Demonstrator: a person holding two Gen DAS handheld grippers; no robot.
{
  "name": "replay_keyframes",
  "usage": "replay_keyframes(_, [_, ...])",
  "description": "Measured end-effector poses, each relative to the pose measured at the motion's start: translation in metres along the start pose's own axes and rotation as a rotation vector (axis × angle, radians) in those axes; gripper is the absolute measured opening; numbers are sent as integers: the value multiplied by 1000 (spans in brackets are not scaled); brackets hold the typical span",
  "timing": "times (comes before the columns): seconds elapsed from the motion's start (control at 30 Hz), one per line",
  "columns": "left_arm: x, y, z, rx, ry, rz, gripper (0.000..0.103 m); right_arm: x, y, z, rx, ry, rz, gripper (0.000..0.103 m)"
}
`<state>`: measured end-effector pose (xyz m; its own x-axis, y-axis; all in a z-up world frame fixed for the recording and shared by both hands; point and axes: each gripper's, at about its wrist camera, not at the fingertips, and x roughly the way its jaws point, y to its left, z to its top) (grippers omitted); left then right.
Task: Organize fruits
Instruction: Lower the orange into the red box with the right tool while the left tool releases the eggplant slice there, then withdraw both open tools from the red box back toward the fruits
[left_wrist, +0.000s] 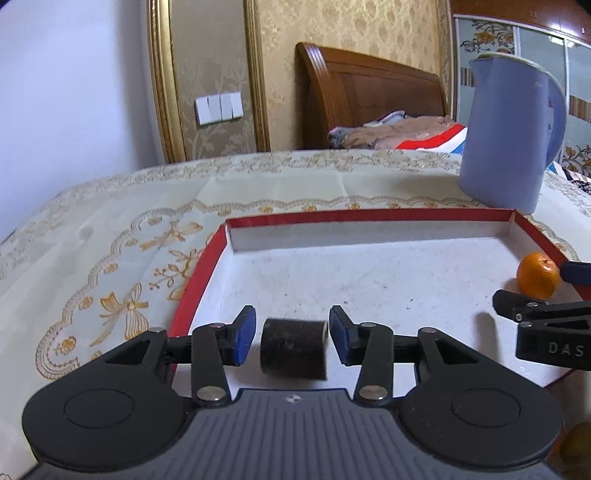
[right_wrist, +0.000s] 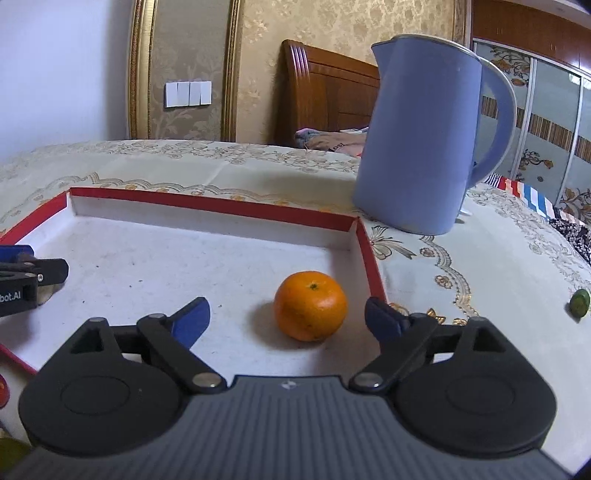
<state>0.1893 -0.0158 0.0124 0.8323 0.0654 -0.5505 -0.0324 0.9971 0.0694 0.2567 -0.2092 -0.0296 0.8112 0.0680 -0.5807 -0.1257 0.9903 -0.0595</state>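
Observation:
A shallow red-rimmed white tray (left_wrist: 369, 214) (right_wrist: 207, 203) lies on the table. A dark brown cylindrical piece (left_wrist: 293, 349) lies in the tray between the fingers of my left gripper (left_wrist: 291, 336), which is open with gaps on both sides of it. An orange mandarin (right_wrist: 311, 305) (left_wrist: 537, 275) sits in the tray near its right wall, between the fingers of my right gripper (right_wrist: 286, 319), which is wide open and not touching it. The right gripper also shows in the left wrist view (left_wrist: 546, 314).
A tall blue kettle (right_wrist: 424, 136) (left_wrist: 509, 133) stands behind the tray's right corner. A small green fruit (right_wrist: 580, 303) lies on the tablecloth at far right. A red object (right_wrist: 3, 393) and a greenish one (right_wrist: 11, 452) show at the left edge. A bed stands behind.

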Motion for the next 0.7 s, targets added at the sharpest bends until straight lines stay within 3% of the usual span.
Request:
replay_keyframes(0.07, [-4, 0, 0, -3, -15, -3, 45, 0, 0, 0, 1, 0, 2, 91])
replay_keyframes(0.13, [-8, 2, 0, -13, -26, -9, 53, -1, -1, 0, 15, -3, 8, 91])
replay_keyframes(0.37, [-40, 15, -5, -69, -148, -13, 54, -11, -6, -2, 67, -25, 36, 92])
replay_keyframes(0.43, [-51, 20, -9, -83, -170, -14, 67, -12, -6, -3, 66, -28, 36, 92])
replay_keyframes(0.5, [-61, 27, -15, -102, -205, 1, 70, -15, -7, -3, 70, -35, 38, 92])
replay_keyframes(0.7, [-75, 53, -20, -185, -235, 25, 70, -27, -13, -5, 98, -83, 53, 92])
